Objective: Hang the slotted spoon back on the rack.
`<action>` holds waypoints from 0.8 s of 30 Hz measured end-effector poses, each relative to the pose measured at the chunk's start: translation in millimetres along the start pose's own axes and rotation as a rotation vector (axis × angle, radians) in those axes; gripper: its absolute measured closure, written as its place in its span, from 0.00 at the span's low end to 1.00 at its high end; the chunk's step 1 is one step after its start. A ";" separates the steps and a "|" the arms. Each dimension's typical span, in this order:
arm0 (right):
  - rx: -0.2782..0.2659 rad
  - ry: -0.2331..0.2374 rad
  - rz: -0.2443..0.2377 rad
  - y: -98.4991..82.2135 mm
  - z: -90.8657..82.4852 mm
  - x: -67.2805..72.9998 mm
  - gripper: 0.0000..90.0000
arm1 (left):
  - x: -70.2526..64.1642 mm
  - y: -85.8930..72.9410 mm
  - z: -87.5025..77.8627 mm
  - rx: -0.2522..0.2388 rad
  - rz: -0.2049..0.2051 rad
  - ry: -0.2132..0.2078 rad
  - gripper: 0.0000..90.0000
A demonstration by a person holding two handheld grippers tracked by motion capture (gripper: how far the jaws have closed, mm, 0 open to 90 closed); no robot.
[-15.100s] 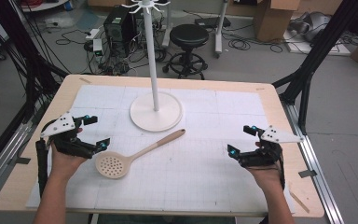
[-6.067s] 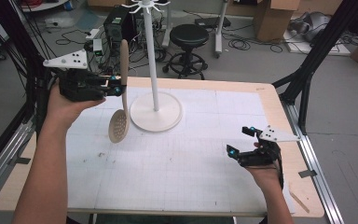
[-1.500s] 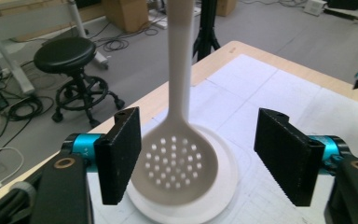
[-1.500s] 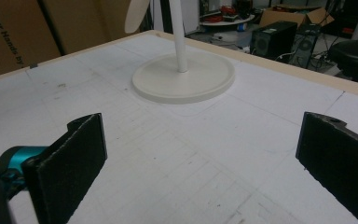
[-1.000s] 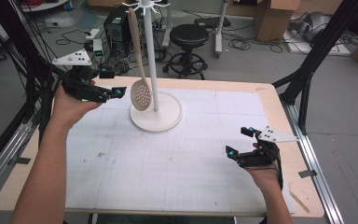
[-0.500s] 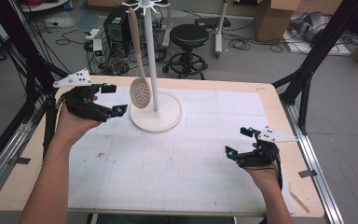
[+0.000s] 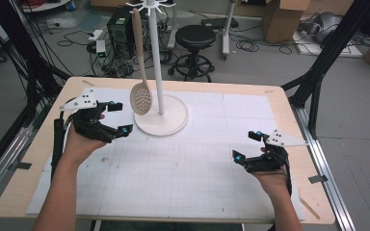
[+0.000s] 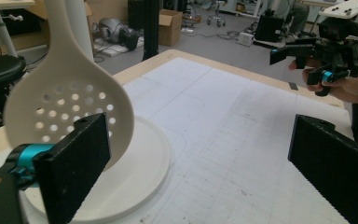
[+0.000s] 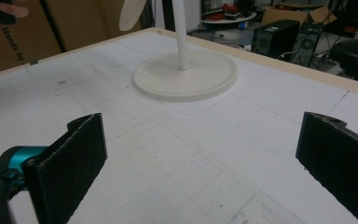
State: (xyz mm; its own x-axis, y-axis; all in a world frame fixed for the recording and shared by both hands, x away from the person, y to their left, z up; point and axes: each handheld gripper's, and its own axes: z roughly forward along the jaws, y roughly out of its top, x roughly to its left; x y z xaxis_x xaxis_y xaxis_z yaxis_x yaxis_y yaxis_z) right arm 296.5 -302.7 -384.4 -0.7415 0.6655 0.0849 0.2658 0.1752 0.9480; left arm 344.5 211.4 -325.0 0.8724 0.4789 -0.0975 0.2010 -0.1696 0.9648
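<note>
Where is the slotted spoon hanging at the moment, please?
In the high view the slotted spoon hangs from a hook at the top of the white stand, left of its pole, with its bowl above the round base, just right of the left gripper.

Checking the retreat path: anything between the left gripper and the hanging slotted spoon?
Nothing. In the high view, open air separates the left gripper from the slotted spoon, which hangs on the stand.

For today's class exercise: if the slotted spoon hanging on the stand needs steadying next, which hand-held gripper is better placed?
The left hand-held gripper: it hangs open just beside the slotted spoon, whereas the right hand-held gripper rests far across the table.
</note>
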 end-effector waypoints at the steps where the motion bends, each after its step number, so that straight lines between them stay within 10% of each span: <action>1: -0.004 0.001 -0.003 -0.2 0.5 -0.5 0.01 | -0.9 -2.4 0.0 -0.002 -0.002 0.002 0.07; 24: 0.000 0.003 0.009 -3.5 -0.6 -3.8 0.01 | -7.4 -40.0 4.3 0.029 0.001 0.026 0.02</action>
State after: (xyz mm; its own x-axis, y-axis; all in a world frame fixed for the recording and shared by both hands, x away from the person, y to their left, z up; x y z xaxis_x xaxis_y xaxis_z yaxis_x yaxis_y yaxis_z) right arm 298.0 -306.3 -387.8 -0.7409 0.6650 0.0940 0.2720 0.1691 0.9473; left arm 331.9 210.9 -363.9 0.8608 0.5010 -0.0894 0.2127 -0.1947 0.9575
